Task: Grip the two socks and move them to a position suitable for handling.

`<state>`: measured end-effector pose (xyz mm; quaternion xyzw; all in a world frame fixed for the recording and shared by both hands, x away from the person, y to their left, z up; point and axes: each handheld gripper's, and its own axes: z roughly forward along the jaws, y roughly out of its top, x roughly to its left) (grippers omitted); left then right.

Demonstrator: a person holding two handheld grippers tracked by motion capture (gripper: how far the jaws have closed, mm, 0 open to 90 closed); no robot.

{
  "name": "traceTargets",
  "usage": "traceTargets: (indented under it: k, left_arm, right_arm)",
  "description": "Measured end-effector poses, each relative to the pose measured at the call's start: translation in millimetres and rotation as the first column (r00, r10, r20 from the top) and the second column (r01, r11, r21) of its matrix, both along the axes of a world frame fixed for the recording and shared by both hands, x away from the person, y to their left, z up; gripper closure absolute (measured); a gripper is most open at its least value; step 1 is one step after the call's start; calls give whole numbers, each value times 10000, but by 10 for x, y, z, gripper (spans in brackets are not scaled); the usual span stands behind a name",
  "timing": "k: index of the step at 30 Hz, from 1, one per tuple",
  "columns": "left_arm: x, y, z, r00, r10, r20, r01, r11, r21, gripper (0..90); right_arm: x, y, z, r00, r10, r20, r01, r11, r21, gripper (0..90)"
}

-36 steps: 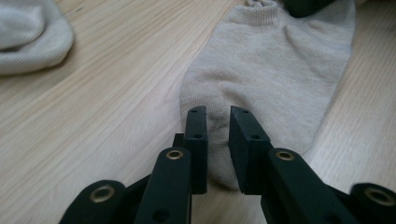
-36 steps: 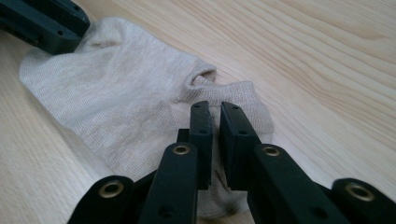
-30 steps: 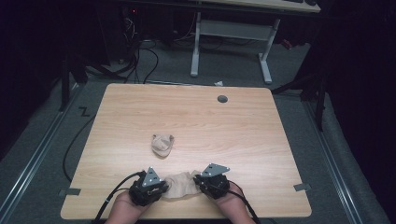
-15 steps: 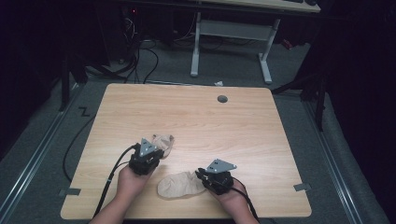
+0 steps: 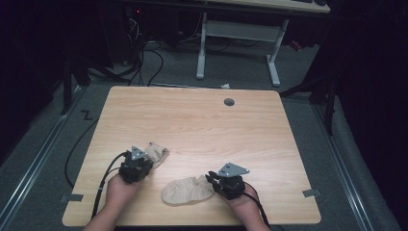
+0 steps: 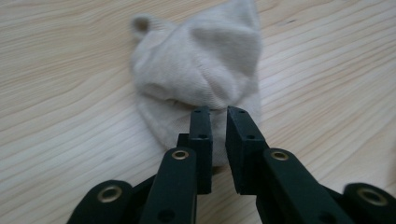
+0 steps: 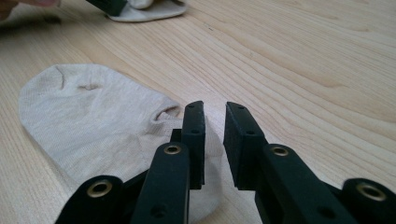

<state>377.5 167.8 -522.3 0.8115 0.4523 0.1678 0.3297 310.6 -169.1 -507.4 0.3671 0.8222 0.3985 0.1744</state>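
Toward the near left corner of the tabletop point(image 5: 192, 120), we hold the left gripper point(image 6: 218, 112) over the crumpled sock point(image 6: 201, 65). Its jaws have just been opening; they stand a narrow gap apart with nothing pinched, tips at the sock's near edge. Further right, by the near edge, the flat sock point(image 7: 93, 121) lies spread on the wood. Our right gripper point(image 7: 215, 108) sits at its cuff end, jaws slightly parted after just opening, the cloth beneath and beside the left jaw, ungripped.
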Motion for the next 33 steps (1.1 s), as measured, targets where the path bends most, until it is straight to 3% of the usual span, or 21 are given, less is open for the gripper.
traceTargets:
  k: [2,3,5,7,11,13,14,15,19,21,22,23,26,33]
  left_arm:
    - [46,147,-1,9984,562,-17,-562,9984,-21,794]
    - [46,147,-1,9984,562,-17,-562,9984,-21,794]
    - [113,229,-2,9940,1088,-112,-1090,9938,-196,794]
    - [189,269,-16,9914,1303,-126,-1306,9911,-274,805]
    - [225,237,-26,9927,1203,-75,-1205,9922,-311,849]
    - [225,160,-24,9956,934,-19,-934,9955,-166,864]
    - [217,33,-22,9980,629,99,-630,9980,30,868]
    - [217,33,-22,9980,629,99,-630,9980,30,869]
    - [182,-371,-25,9990,-221,386,208,9992,337,876]
    - [176,-432,-23,9985,-376,388,362,9987,352,877]
    - [155,-600,-24,9965,-736,390,724,9969,297,876]
    - [155,-600,-24,9965,-736,390,724,9969,297,876]
    - [115,-858,-10,9914,-1277,292,1268,9914,308,875]
    - [-4,-1104,-3,9820,-1867,291,1856,9819,370,873]
  right_arm:
    - [-17,19,1,10000,-6,39,7,10000,-70,773]
    - [-17,19,1,10000,-6,39,7,10000,-70,773]
    - [-22,37,3,10000,7,90,-6,9999,-139,770]
    - [-30,61,5,9999,40,110,-38,9998,-181,766]
    - [-35,66,2,9999,20,148,-16,9996,-289,760]
    - [-29,56,3,9999,-26,169,31,9995,-300,758]
    - [-19,39,6,9997,-76,223,82,9996,-288,756]
    - [-19,39,6,9997,-76,223,82,9996,-288,756]
    - [-12,-6,16,9995,-189,236,193,9996,-192,754]
    - [-13,-14,19,9995,-206,219,210,9996,-195,754]
    - [-9,-22,21,9996,-181,238,185,9997,-168,752]
    - [-6,-22,22,9995,-182,244,186,9997,-160,751]
    - [-6,-18,26,9995,-162,275,167,9997,-187,746]
    - [-28,-36,50,9987,-300,423,306,9994,-141,736]
